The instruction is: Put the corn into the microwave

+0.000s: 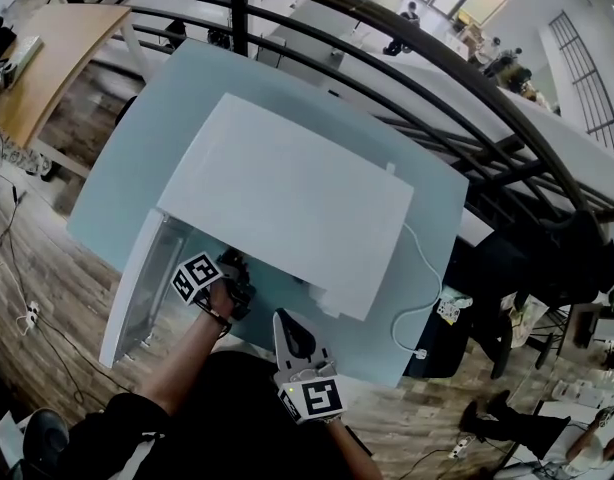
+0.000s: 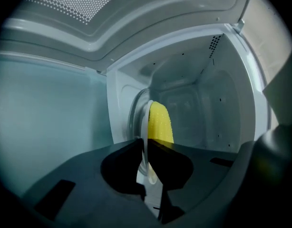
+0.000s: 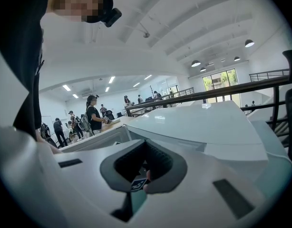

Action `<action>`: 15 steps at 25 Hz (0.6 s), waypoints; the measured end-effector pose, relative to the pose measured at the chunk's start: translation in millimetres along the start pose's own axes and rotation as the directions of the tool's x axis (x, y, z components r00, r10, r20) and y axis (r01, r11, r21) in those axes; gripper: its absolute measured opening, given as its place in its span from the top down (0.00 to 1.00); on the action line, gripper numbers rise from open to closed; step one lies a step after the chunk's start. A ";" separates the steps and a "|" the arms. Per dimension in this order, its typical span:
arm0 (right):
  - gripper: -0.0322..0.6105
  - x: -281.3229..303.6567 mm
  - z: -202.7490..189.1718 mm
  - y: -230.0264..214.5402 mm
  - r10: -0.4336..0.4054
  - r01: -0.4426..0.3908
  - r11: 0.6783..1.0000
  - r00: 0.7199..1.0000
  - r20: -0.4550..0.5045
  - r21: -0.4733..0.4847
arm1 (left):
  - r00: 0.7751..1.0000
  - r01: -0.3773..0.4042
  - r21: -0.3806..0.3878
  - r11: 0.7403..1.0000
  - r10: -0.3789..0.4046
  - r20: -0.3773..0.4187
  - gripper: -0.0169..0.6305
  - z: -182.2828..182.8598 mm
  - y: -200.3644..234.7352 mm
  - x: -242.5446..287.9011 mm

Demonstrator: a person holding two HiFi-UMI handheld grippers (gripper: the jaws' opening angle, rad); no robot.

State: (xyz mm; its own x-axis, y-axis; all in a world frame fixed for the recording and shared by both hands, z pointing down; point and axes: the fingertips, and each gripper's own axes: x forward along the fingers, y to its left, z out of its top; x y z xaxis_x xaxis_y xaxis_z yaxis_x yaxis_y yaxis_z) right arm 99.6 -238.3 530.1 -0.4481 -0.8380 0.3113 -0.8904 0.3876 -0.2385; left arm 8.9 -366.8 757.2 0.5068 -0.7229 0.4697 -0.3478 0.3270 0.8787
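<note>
The left tongs (image 2: 147, 145) were clamped on the thin rim of a white plate (image 2: 143, 120), and the corn (image 2: 160, 123) lay on that plate just beyond the tips, at the mouth of the microwave (image 1: 287, 203) but not yet set down inside. The door (image 1: 137, 288) stood swung wide at the left of the bench (image 1: 127, 168), so the cavity (image 2: 198, 103) ahead was free to enter. The right tongs (image 1: 283, 320) were closed on nothing and hung back in front of the microwave, clear of the opening. The step in hand looked like carrying the plate in, and doing it well called for keeping the plate flat so the cob could not roll off. It should go straight toward the middle of the cavity floor, away from the side walls and the door frame, and touch down fully before the grip eased. A pinch on so narrow a rim could slip, so a slow, steady advance seemed wise.
</note>
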 end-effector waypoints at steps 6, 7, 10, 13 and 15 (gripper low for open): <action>0.94 0.2 -2.3 -5.1 -0.010 0.010 1.000 1.000 -0.008 0.009 | 1.000 -0.021 0.087 0.996 0.022 -0.013 0.93 -4.1 -3.3 4.7; 0.94 0.4 -2.9 -5.2 -0.010 0.011 1.000 1.000 -0.009 0.011 | 0.999 -0.030 0.109 0.994 0.031 -0.014 0.93 -4.0 -2.7 4.7; 0.94 2.4 -4.2 -4.8 -0.010 0.010 1.000 1.000 -0.010 0.014 | 0.999 -0.045 0.192 0.980 0.050 -0.020 0.92 -2.3 -2.8 5.1; 0.94 4.3 -5.1 -4.6 -0.010 0.011 1.000 1.000 -0.011 0.018 | 0.998 -0.041 0.254 0.966 0.052 -0.035 0.88 -1.4 -5.4 5.6; 0.94 5.5 -6.7 -4.4 -0.011 0.012 1.000 1.000 -0.013 0.021 | 0.997 -0.043 0.315 0.948 0.059 -0.043 0.84 -1.1 -7.4 5.7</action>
State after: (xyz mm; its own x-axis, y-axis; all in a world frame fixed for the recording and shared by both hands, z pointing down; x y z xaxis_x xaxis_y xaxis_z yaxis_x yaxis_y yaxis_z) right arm 100.5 -242.1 538.9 -0.4390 -0.8372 0.3260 -0.8938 0.3698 -0.2539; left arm 15.3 -372.7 753.4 0.5184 -0.6756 0.5242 -0.6002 0.1493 0.7858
